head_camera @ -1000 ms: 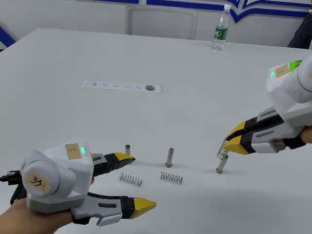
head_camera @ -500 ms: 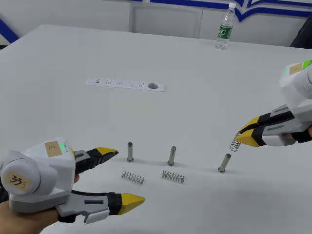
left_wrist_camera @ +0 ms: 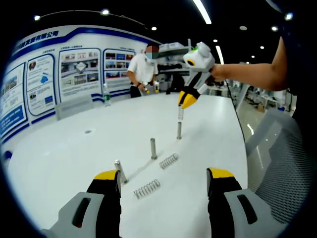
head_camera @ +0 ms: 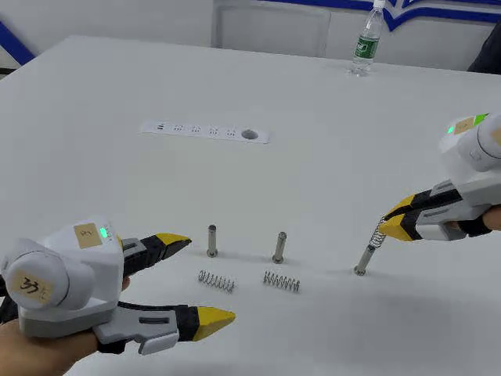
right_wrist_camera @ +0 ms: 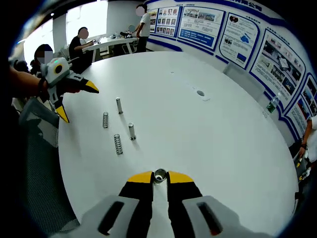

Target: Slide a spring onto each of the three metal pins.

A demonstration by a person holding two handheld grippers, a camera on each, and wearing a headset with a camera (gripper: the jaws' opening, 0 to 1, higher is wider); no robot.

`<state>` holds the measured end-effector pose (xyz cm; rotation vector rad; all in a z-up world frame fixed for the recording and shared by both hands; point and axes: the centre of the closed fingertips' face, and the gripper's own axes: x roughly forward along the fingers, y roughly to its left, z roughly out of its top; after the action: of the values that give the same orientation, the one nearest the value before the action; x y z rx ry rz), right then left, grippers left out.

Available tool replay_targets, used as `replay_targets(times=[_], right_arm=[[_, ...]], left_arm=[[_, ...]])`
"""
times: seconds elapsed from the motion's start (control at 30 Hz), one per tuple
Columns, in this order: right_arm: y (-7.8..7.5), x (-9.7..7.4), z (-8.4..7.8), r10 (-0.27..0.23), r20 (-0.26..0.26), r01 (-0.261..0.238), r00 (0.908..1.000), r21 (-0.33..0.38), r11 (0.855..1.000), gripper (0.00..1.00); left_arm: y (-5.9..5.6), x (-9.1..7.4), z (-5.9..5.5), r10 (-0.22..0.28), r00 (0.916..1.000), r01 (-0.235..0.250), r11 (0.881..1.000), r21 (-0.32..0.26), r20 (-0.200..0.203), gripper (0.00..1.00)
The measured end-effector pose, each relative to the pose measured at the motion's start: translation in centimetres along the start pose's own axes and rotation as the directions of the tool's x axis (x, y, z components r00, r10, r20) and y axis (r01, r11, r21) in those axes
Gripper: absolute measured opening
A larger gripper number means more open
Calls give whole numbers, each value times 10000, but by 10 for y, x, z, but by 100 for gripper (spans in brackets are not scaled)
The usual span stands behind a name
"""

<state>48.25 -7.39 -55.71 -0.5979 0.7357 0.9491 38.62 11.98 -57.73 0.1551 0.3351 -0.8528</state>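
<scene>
White table (head_camera: 94,94) — power strip (head_camera: 205,131) on it; nearer than the strip, three upright pins (head_camera: 279,247), two loose springs (head_camera: 216,280); bottle (head_camera: 368,39) beyond the strip.

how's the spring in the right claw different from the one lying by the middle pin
The held spring hangs near upright, pinched at its top by the right claw; the lying spring rests flat on the table, ungripped. The held spring's lower end meets the top of the right pin; the lying spring sits beside the middle pin, not on it. Both are similar bare metal coils.

Opposed gripper views across shared pins (left_wrist_camera: 153,148)
</scene>
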Motion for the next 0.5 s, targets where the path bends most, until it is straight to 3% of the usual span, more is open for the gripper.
replay_targets(times=[0.5], right_arm=[[0,10,-8,47,-87,-46,10000,120,9999,11]], left_arm=[[1,-1,-1,46,10000,-46,10000,1,-48,70]])
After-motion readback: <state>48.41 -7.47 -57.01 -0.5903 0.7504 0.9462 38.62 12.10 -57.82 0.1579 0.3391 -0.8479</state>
